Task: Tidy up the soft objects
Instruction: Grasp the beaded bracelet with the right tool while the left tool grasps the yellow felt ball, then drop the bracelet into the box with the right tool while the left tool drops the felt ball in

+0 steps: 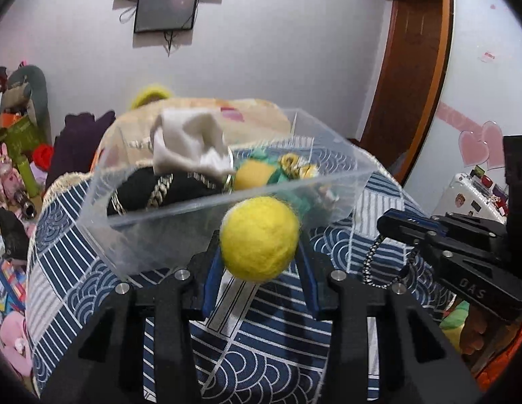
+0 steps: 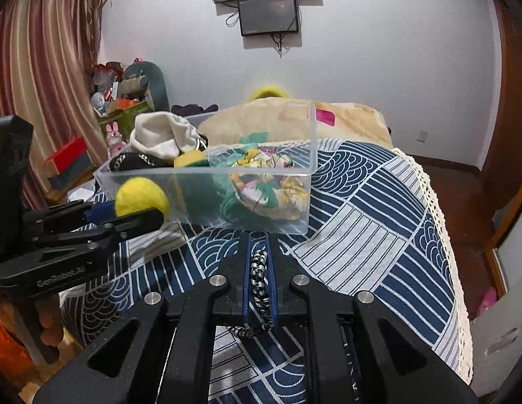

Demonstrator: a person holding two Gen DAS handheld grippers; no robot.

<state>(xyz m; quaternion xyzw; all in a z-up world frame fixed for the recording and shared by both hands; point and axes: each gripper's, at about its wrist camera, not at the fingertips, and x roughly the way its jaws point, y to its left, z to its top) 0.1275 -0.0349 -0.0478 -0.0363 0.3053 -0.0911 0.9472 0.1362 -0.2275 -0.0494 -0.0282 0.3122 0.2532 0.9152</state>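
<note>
My left gripper (image 1: 259, 245) is shut on a yellow felt ball (image 1: 260, 238) and holds it just in front of the near wall of a clear plastic box (image 1: 153, 235); the ball also shows in the right wrist view (image 2: 139, 195). The box (image 2: 261, 171) holds a white cloth (image 1: 187, 144), a black item with chain (image 1: 153, 192), a yellow-green piece (image 1: 254, 173) and a floral fabric item (image 2: 271, 192). My right gripper (image 2: 259, 259) is shut on a black-and-white braided cord (image 2: 259, 279), right of the left gripper (image 2: 139, 217) and in front of the box.
The box stands on a blue-and-white patterned cloth (image 2: 379, 202) with a lace edge, over a beige blanket (image 2: 345, 118). Plush toys and clutter (image 1: 15, 141) lie at the left. A wooden door (image 1: 416, 67) stands at the right.
</note>
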